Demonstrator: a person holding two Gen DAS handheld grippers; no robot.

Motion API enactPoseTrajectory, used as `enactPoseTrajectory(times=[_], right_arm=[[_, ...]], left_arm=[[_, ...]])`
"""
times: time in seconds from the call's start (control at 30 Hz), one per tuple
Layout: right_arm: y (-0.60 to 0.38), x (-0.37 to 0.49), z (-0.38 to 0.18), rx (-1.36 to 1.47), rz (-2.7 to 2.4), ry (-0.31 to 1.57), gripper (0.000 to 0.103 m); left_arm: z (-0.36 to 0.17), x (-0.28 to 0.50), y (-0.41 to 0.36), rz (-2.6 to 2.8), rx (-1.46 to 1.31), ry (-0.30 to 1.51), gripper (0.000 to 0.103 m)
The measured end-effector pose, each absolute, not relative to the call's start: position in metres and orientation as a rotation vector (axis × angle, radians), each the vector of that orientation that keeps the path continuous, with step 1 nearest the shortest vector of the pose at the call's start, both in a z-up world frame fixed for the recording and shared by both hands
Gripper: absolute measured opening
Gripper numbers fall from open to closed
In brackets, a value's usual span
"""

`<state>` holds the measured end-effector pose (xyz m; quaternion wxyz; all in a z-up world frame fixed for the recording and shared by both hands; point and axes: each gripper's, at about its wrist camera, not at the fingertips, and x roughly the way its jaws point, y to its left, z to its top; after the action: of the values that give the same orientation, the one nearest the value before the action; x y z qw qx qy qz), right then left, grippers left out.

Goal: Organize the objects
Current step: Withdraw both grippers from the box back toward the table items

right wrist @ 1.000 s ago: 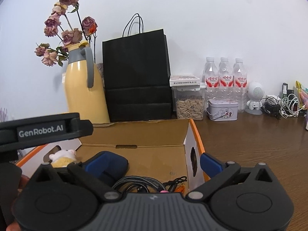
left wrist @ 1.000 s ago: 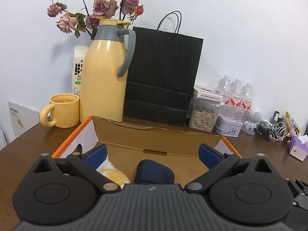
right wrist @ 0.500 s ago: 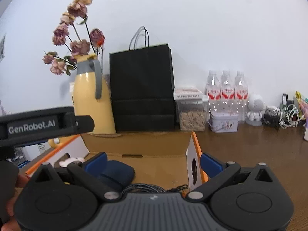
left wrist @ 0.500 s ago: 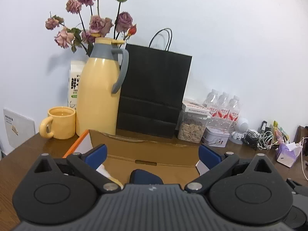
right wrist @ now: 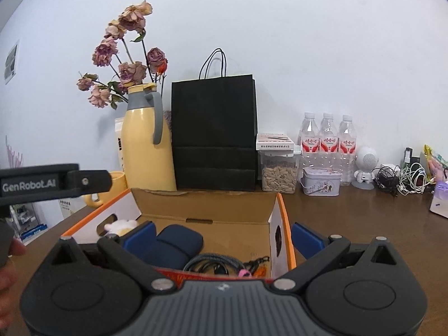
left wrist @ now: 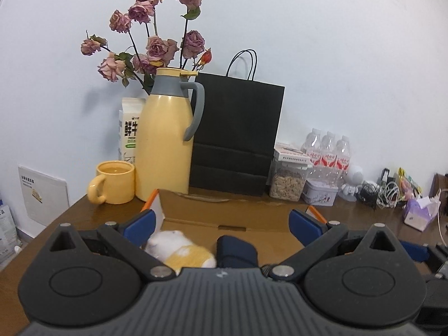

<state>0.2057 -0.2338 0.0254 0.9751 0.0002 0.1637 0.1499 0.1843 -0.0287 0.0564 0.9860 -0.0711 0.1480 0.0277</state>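
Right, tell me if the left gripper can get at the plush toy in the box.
Probably yes. The left gripper is open and holds nothing, the cardboard box is open-topped, and the plush toy lies uncovered just below its jaws, beside the navy pouch.

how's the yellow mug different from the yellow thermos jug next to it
The mug is short and squat with an open top; the thermos jug stands far taller and is capped by a grey collar and lid. The mug's handle is yellow like its body; the jug's handle is grey. Both are pale yellow and stand upright on the table.
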Motion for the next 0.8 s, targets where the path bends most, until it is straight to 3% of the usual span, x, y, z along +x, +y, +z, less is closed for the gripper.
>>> enactPoseTrajectory(times=[0.8], right_arm=[[-0.256,0.107,-0.015,-0.036,0.288,0.474,0.103]], left_arm=[[0.012,0.090,0.024,0.084,-0.096,0.459,0.103]])
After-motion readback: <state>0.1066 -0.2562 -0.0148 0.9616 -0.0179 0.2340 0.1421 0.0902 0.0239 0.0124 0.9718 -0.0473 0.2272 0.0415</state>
